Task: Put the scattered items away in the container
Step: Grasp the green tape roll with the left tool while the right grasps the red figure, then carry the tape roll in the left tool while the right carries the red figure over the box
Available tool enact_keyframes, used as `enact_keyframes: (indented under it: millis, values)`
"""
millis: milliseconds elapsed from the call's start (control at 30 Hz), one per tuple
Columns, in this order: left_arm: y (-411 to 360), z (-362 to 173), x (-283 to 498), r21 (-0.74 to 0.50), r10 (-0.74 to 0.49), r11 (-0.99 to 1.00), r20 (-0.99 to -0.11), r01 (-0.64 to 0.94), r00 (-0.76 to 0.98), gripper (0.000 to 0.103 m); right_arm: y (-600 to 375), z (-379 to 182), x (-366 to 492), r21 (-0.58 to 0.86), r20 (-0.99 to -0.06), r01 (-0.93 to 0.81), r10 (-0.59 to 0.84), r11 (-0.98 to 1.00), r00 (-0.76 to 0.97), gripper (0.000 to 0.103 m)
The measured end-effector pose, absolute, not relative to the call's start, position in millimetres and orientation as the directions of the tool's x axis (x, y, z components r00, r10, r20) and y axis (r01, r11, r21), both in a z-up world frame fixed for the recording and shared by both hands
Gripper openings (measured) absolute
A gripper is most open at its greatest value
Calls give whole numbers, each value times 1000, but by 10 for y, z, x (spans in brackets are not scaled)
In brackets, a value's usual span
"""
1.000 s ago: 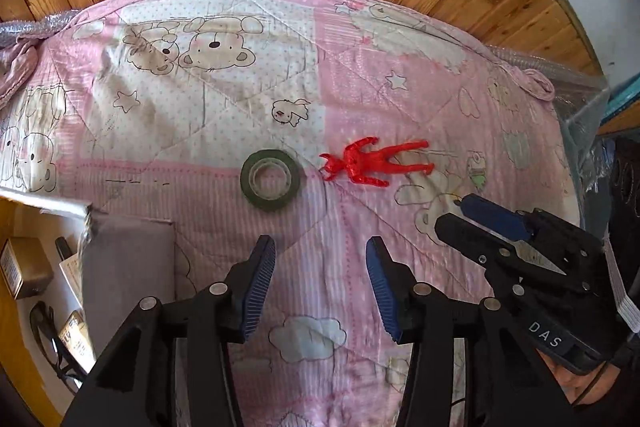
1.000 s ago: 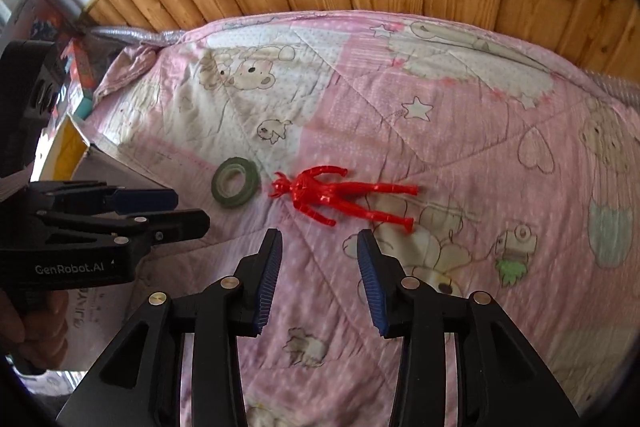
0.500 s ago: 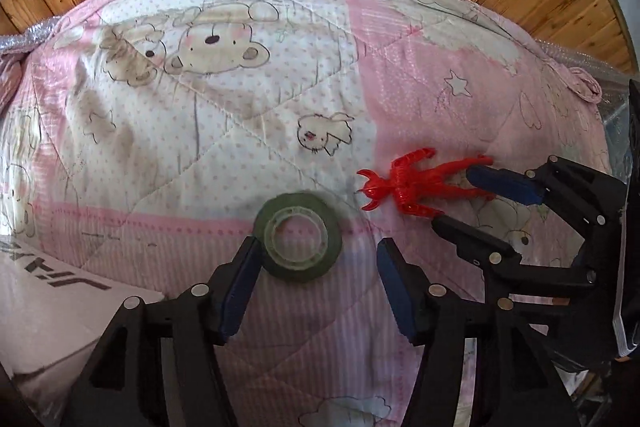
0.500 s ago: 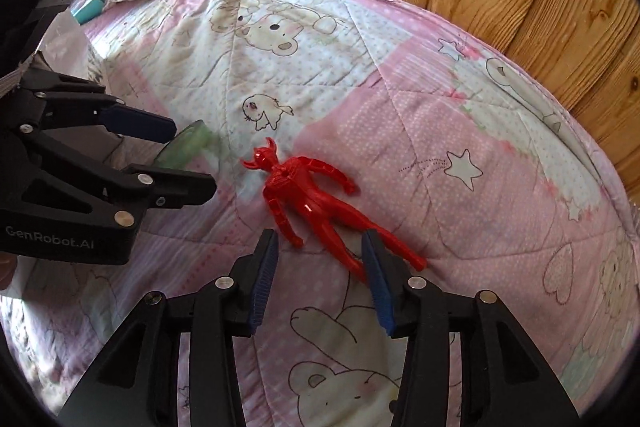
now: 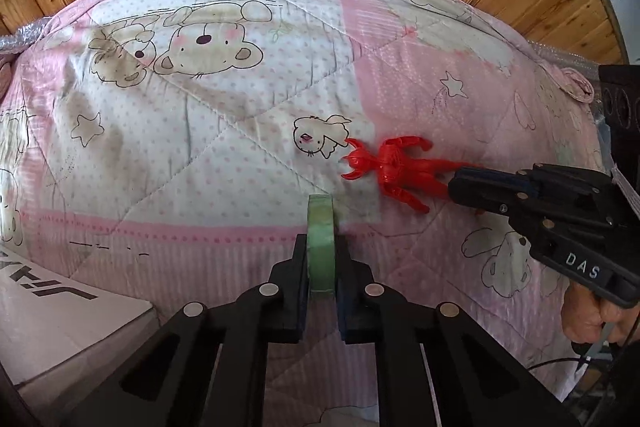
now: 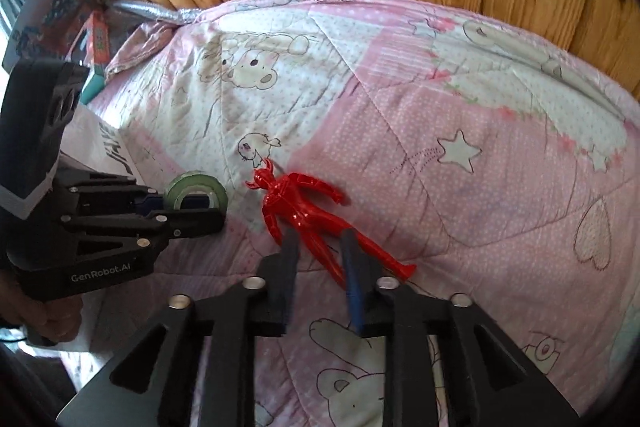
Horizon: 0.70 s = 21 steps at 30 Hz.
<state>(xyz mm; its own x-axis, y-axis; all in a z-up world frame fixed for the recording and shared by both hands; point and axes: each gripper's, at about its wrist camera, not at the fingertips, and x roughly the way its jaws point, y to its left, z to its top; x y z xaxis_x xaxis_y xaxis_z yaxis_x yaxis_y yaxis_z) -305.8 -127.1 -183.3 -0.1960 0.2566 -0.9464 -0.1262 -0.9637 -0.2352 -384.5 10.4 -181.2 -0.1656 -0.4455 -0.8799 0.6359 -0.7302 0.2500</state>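
Figure, position: red toy figure (image 6: 304, 215) lies flat on the pink quilt (image 6: 460, 99), directly ahead of the right gripper (image 6: 318, 247), legs toward it, horned head away.
Figure, long axis: runs roughly along the gripper's reach, skewed a little so one foot trails out to the right of the fingers.
Right gripper, fingers: narrowed round the figure's legs, one finger to each side; whether they already press the plastic I cannot tell (motion blur on the blue pad).
Left gripper (image 5: 322, 243), fingers: closed flat on the green tape roll (image 5: 321, 239), which stands on edge between them, just beside the figure's head.
Nearer hand: right, plainly; the left is occupied.
Figure, look: glossy moulded plastic, arms spread, thin legs, rigid by the look of it (likely to pivot if pinched by the legs alone).
Container: a white box (image 5: 60, 319) with black lettering sits at the left gripper's near left; probably the destination, interior not visible.
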Motion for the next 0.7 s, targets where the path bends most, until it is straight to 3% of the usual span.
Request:
enact_keyframes:
  millis: [33, 167, 200, 267, 500, 700]
  values:
    - [-1289, -1836, -3075, -232, 252, -965, -947, -118, -200, 17, 32, -1791, -3821, 207, -882, 664, -430, -718, -191, 46]
    - [-1238, -1844, -3134, -219, 243, -968, -945, -125, -218, 20, -178, -1916, -3764, 79, -907, 755, -361, -651, -216, 49]
    - [-1202, -1843, -3146, -215, 241, -967, -944, -134, -226, 17, -173, -1959, -3799, 123, -910, 744, -374, -657, -179, 47]
    - [-1178, -1858, -3173, -222, 249, -965, -942, -138, -225, 11, -100, -1983, -3871, 125, -912, 708, -362, -695, -195, 15]
    - [-1149, -1733, -3180, -236, 271, -958, -930, -161, -249, 10, 366, -1974, -4054, 422, -849, 484, -521, -767, -85, 13]
    - [-1156, -1586, -3090, -267, 302, -950, -919, -165, -252, 10, 440, -1774, -3831, 519, -799, 396, -594, -757, -90, 13]
